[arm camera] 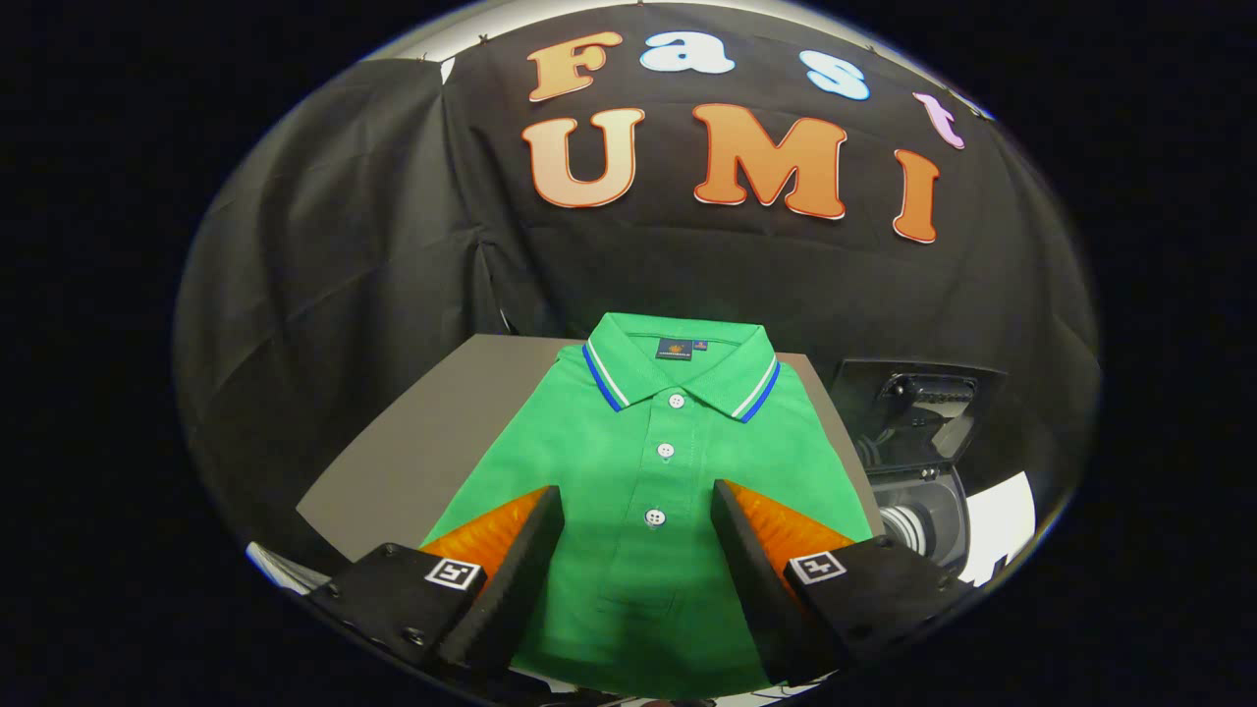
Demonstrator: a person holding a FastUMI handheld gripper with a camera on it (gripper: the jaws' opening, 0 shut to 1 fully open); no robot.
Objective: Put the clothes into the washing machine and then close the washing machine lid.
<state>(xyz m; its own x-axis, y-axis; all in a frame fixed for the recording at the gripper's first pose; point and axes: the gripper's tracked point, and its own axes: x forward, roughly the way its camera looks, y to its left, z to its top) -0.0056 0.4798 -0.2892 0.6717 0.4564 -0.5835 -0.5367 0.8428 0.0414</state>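
A folded green polo shirt (638,462) with a blue-and-white striped collar and white buttons lies flat on a grey table (422,442). My gripper (636,511) is open above the shirt's lower half, one finger on each side of the button placket. Nothing is held between the fingers. Whether the fingers touch the cloth I cannot tell. To the right of the table stands the washing machine (918,481), its dark lid (918,403) raised and the drum opening showing below it.
Black cloth walls close the booth behind and to the left of the table. The table's bare grey top shows to the left of the shirt. The washing machine sits close against the table's right edge.
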